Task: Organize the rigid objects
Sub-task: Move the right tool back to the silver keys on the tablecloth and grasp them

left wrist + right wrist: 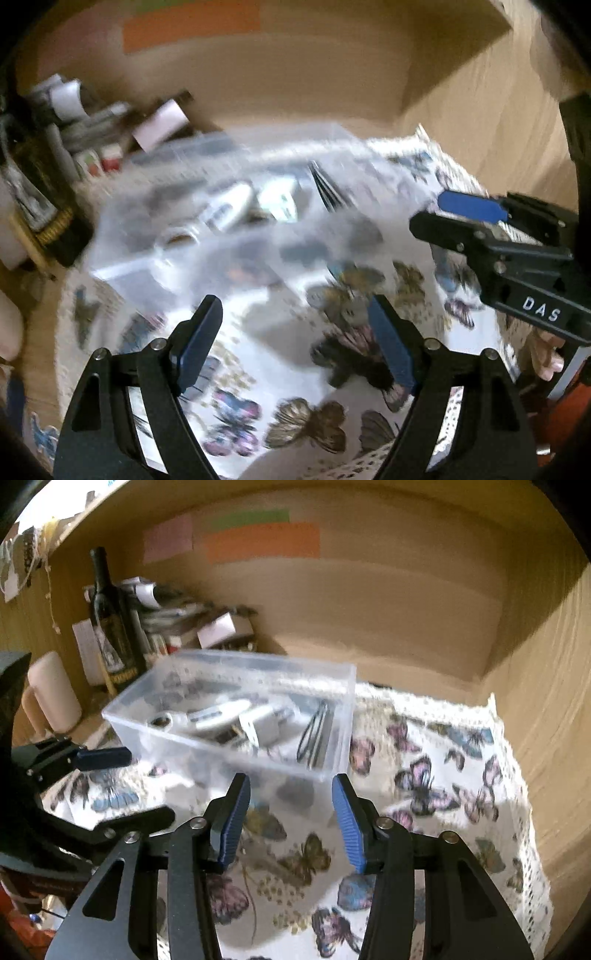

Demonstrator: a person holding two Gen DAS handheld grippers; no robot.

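Hovering left gripper, jaws apart, empty.

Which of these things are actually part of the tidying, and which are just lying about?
Part of the job: clear plastic box holding small hard items; left gripper; right gripper, both empty.

Lying about: dark wine bottle; butterfly-print cloth; cream cylinder.

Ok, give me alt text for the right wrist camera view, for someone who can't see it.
A clear plastic box holding small metal and plastic items sits on a butterfly-print cloth inside a cardboard-walled space. The right gripper, open and empty, points toward the box's near corner. The left gripper reaches in from the left, and a dark bottle stands among clutter behind.
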